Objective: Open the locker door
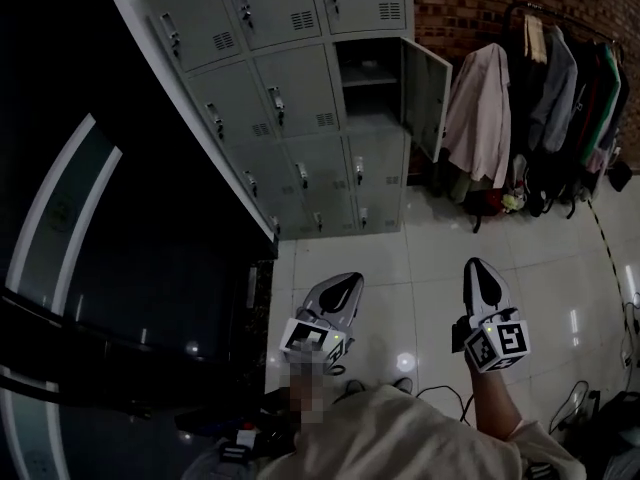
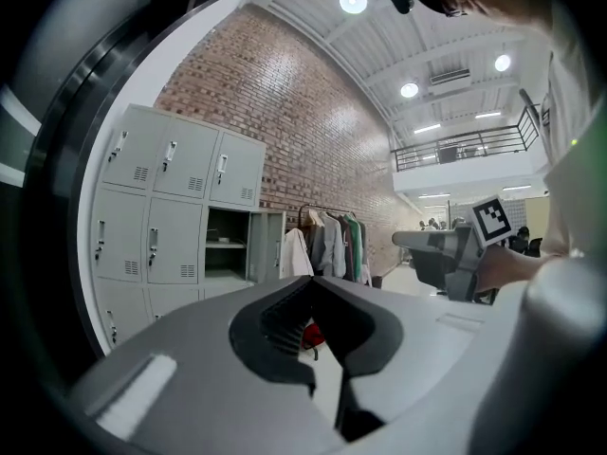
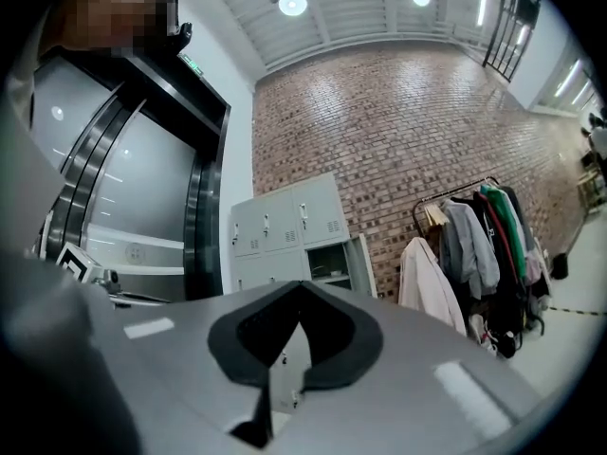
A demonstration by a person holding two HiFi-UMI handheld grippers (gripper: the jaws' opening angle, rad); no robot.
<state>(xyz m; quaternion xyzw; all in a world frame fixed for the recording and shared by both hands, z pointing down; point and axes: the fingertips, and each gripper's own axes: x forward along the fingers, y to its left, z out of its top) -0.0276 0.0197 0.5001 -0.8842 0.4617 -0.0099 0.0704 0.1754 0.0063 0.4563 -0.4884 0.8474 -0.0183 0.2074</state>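
A bank of grey lockers [image 1: 290, 98] stands against the wall ahead. One middle-row locker at its right end has its door [image 1: 427, 96] swung out to the right, showing an empty compartment [image 1: 368, 78] with a shelf. The other doors are closed. My left gripper [image 1: 345, 280] and right gripper [image 1: 478, 265] hang over the tiled floor, well short of the lockers, both shut with nothing held. In the left gripper view the open compartment [image 2: 226, 245] shows beyond the closed tips [image 2: 313, 278]. The right gripper view shows the open door [image 3: 361, 263] past its closed tips [image 3: 299, 284].
A clothes rack [image 1: 560, 78] with several hanging jackets stands right of the lockers before a brick wall [image 1: 470, 3]. A dark glass-fronted structure [image 1: 120, 268] fills the left side. Cables [image 1: 590, 398] lie on the glossy floor at lower right.
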